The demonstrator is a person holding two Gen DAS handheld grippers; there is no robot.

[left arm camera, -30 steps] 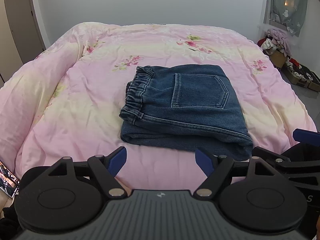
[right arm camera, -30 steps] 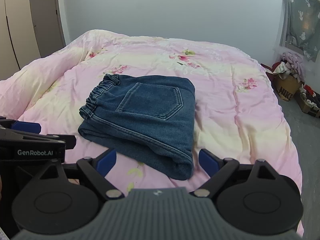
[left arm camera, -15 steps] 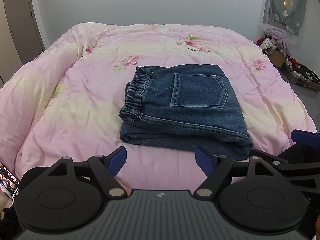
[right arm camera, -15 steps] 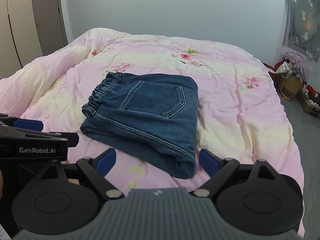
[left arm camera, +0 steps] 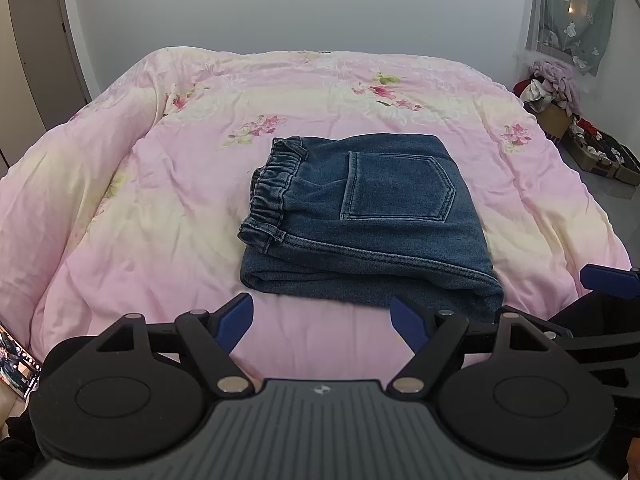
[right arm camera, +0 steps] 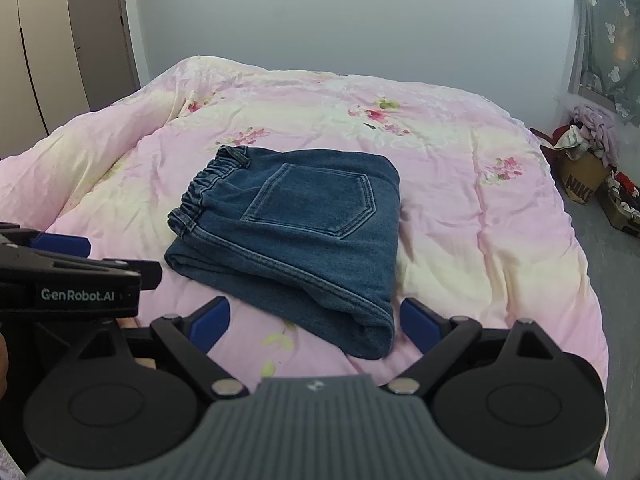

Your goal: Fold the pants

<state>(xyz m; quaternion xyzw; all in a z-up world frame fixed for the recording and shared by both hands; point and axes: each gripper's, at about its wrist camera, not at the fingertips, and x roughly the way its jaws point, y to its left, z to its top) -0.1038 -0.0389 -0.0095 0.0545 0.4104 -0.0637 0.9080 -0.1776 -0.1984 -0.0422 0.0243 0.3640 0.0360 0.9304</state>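
Observation:
The blue denim pants (left arm camera: 372, 220) lie folded into a compact stack on the pink floral duvet (left arm camera: 160, 200), back pocket up and elastic waistband to the left. They also show in the right wrist view (right arm camera: 296, 232). My left gripper (left arm camera: 324, 320) is open and empty, held just short of the stack's near edge. My right gripper (right arm camera: 316, 320) is open and empty, near the stack's folded near-right corner. Each gripper shows at the edge of the other's view.
The duvet (right arm camera: 480, 220) covers the whole bed. Boxes and piled clothes (left arm camera: 568, 120) sit on the floor to the right. Wardrobe doors (right arm camera: 48, 60) stand at the left. A phone screen (left arm camera: 16, 364) shows at the lower left.
Both grippers have drawn back and risen slightly, so the pants sit a little farther off in both views. The pants have not moved.

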